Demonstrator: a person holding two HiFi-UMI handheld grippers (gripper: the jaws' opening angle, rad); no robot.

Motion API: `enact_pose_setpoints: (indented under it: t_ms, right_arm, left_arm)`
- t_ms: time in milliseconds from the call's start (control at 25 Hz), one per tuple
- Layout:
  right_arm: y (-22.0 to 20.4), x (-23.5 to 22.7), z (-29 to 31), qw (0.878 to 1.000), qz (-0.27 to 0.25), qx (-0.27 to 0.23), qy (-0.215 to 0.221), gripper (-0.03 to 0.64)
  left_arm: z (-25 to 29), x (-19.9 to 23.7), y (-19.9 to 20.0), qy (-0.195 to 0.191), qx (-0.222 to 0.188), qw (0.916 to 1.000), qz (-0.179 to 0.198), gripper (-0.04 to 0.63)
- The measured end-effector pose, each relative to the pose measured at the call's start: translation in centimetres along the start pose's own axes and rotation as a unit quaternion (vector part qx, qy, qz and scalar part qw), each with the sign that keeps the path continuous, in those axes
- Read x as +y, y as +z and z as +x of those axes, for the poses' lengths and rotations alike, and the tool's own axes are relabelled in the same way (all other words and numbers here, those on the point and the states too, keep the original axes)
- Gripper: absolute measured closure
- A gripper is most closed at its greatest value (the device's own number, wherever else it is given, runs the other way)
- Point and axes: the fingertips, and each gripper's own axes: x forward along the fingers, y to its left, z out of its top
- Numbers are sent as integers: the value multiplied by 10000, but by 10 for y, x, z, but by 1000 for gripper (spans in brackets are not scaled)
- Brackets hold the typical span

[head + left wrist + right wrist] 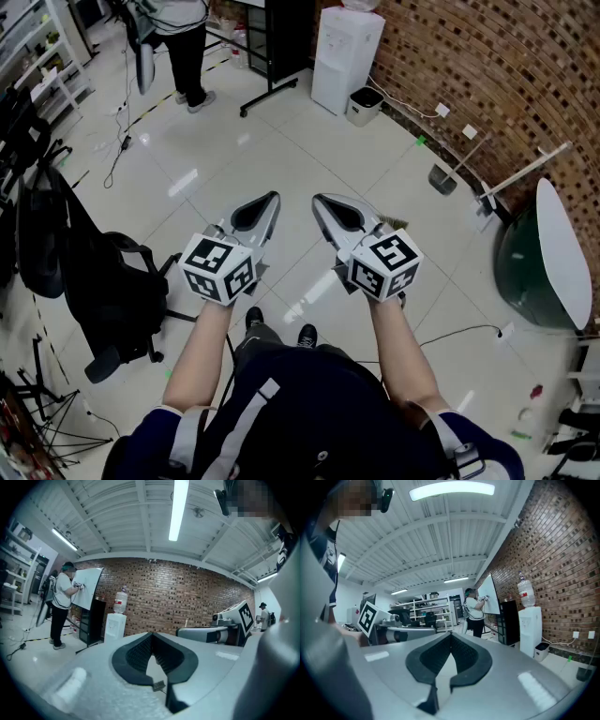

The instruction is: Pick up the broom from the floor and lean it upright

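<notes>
Both grippers are held side by side at about waist height over the tiled floor. My left gripper is shut with nothing between its jaws, and so is my right gripper. In the left gripper view the shut tips point toward the brick wall. A small brush head shows on the floor through the gap below them. A tuft of straw-coloured bristles peeks out just past the right gripper; the rest is hidden. The right gripper view shows shut tips only.
A dustpan and a long pale stick stand by the brick wall at right. Near them are a round white table, a water dispenser and a bin. A black chair is at left, a person at back.
</notes>
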Motion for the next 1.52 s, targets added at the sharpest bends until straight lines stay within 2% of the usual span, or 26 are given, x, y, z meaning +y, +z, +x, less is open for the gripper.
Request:
enact_pose_setpoints:
  t_ms: [160, 240, 360, 520, 720, 920, 1080, 1320, 1440, 1520]
  right_arm:
    - [-5, -32, -18, 9994, 39, -33, -334, 615]
    - [-12, -48, -37, 9972, 97, -48, -744, 615]
    - [-24, -70, -83, 9877, 196, -87, -1549, 615]
    - [-31, -99, -155, 9690, 353, -195, -2436, 615]
    - [-40, -116, -246, 9357, 553, -365, -3464, 615]
    - [-56, -116, -325, 8965, 707, -502, -4344, 615]
    - [-67, -113, -374, 8675, 809, -560, -4876, 615]
    - [-93, -95, -455, 8175, 1040, -636, -5629, 615]
    - [-105, -92, -490, 7984, 1116, -726, -5873, 615]
    - [-112, -92, -508, 7902, 1177, -784, -5963, 615]
  left_arm:
    - [37, -16, -8, -366, 54, 9993, 41, 595]
    - [57, -33, -17, -774, 139, 9969, 38, 595]
    - [88, -72, -34, -1575, 316, 9870, 51, 595]
    - [126, -138, -44, -2412, 502, 9691, 147, 595]
    - [150, -225, -61, -3382, 756, 9377, 239, 595]
    - [159, -301, -85, -4225, 993, 9004, 304, 595]
    - [163, -348, -106, -4732, 1206, 8719, 354, 595]
    - [158, -421, -148, -5402, 1634, 8236, 555, 595]
    - [153, -449, -177, -5621, 1870, 8018, 787, 595]
    - [149, -463, -200, -5718, 2066, 7886, 917, 595]
